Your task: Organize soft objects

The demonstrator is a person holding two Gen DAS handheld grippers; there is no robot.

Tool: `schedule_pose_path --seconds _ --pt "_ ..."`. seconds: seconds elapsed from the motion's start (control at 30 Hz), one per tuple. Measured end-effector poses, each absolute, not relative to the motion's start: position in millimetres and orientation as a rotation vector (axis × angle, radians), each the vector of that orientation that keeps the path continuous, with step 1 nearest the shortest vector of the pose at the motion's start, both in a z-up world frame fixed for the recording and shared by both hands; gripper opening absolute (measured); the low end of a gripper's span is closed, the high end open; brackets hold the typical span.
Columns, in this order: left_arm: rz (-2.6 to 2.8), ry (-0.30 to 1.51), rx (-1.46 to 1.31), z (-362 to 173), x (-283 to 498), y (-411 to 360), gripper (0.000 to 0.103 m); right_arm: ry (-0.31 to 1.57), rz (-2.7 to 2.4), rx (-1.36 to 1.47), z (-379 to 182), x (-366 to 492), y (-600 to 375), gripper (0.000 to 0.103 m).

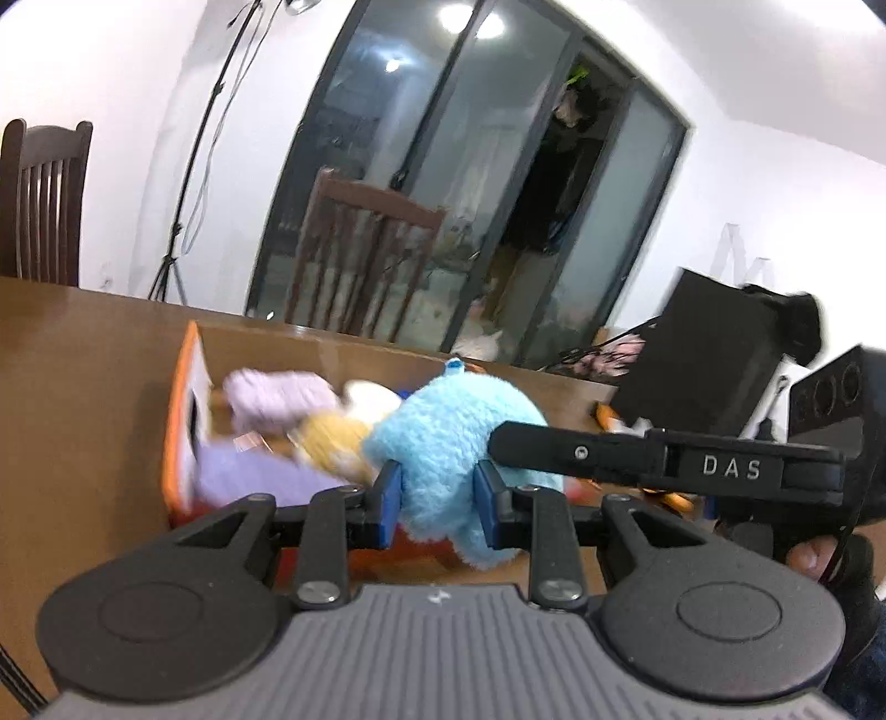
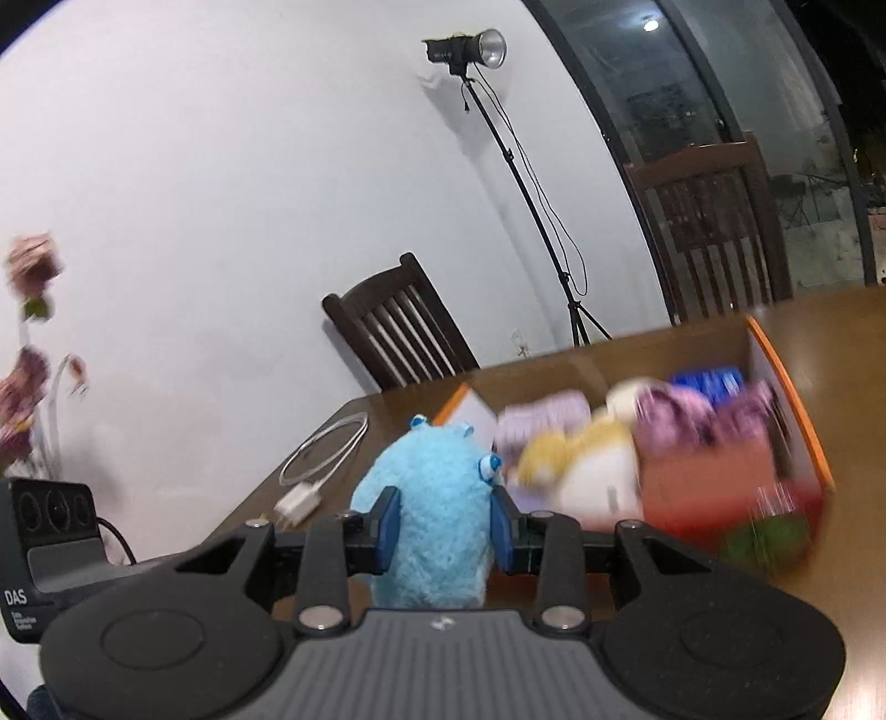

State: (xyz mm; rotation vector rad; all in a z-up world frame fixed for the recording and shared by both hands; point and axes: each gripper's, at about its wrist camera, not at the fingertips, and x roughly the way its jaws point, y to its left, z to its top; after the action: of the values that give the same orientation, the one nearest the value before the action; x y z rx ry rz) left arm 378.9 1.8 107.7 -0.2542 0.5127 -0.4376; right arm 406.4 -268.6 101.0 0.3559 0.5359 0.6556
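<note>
Light: bright, even; ceiling lamps (image 1: 470, 22) glare in the glass door (image 1: 443, 166).
Blur: box contents (image 2: 637, 443) smeared.
Edges: fisheye-curved.

One light-blue plush toy (image 1: 443, 443) sits mid-frame in both views. One cardboard box with orange edges (image 2: 786, 387) lies at the right of the right wrist view, and in it are one yellow-and-white plush (image 2: 581, 459) and at least two purple soft items (image 2: 698, 410), too blurred to count surely. Two dark wooden chairs (image 2: 398, 327) show behind the table (image 1: 83, 387). One light stand (image 2: 520, 166), one coiled white cable (image 2: 326, 448), two hand-held grippers (image 1: 437, 493).
</note>
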Motion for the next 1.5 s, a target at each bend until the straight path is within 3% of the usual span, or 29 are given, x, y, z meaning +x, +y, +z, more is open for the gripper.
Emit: schedule_pose_path --seconds 0.17,0.37,0.43,0.77,0.9,1.17,1.27,1.33,1.43,1.5 --pt "-0.357 0.611 -0.224 105.6 470.4 21.4 0.028 0.649 0.643 0.325 105.8 512.5 -228.8 0.033" --pt "-0.236 0.689 -0.02 84.4 524.5 12.8 0.027 0.88 0.603 0.406 62.9 611.6 -186.1 0.033" --pt "-0.234 0.672 0.032 81.1 524.1 8.2 0.022 0.938 0.585 0.383 45.8 624.6 -172.4 0.031" --pt "-0.262 0.739 0.009 63.9 533.6 6.0 0.02 0.961 0.589 0.27 34.2 629.7 -144.6 0.032" --pt "-0.273 0.733 -0.005 77.3 531.9 6.0 0.022 0.963 0.593 0.221 41.3 626.6 -139.9 0.041" --pt "-0.217 0.6 0.004 135.3 474.9 24.0 0.043 0.797 0.521 0.194 111.1 588.6 -194.8 0.057" --pt "-0.16 0.547 -0.007 158.6 455.9 28.7 0.06 0.736 0.443 0.152 139.5 568.1 -235.9 0.063" --pt "-0.109 0.496 -0.025 169.4 443.1 32.5 0.084 0.696 0.369 0.117 154.8 552.5 -263.9 0.073" --pt "-0.062 0.388 -0.035 184.4 418.0 28.6 0.095 0.609 0.229 0.049 173.1 523.9 -299.6 0.088" --pt "-0.05 0.348 -0.03 191.4 407.7 20.9 0.097 0.543 0.169 0.033 181.4 503.9 -315.7 0.09"
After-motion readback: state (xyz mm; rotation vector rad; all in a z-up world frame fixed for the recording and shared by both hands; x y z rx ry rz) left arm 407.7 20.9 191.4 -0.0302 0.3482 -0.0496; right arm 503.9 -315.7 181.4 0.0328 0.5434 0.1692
